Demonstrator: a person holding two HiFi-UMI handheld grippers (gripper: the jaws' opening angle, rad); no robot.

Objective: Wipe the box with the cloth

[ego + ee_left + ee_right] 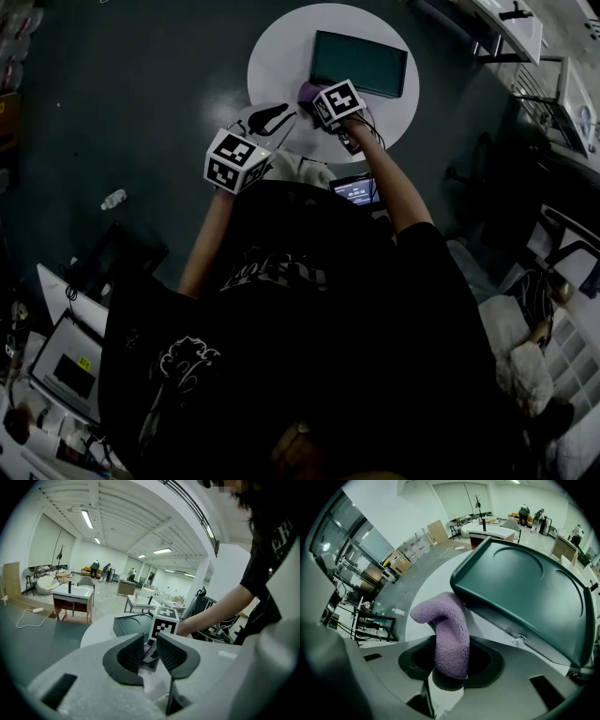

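The dark green box (358,61) lies flat on the round white desk (281,47), its top panel with two shallow round recesses facing up. The right gripper (451,663) has its fingers clamped on the purple fleece cloth (447,630); the free end of the cloth folds over and sits at the box's near left corner, touching or just short of the side edge, which the right gripper view does not settle. The left gripper (150,644) is held on the near side of the box, well apart from it, with its fingers a narrow gap apart and nothing between them. Status, as a judgement: the cloth is picked up and brought to the box, so the grasp and approach steps are complete. Wiping is at its start at most, since the cloth has not reached the top panel. No wiped area can be told from an unwiped one. Remaining: pass the cloth over the top panel, the recesses and the edges
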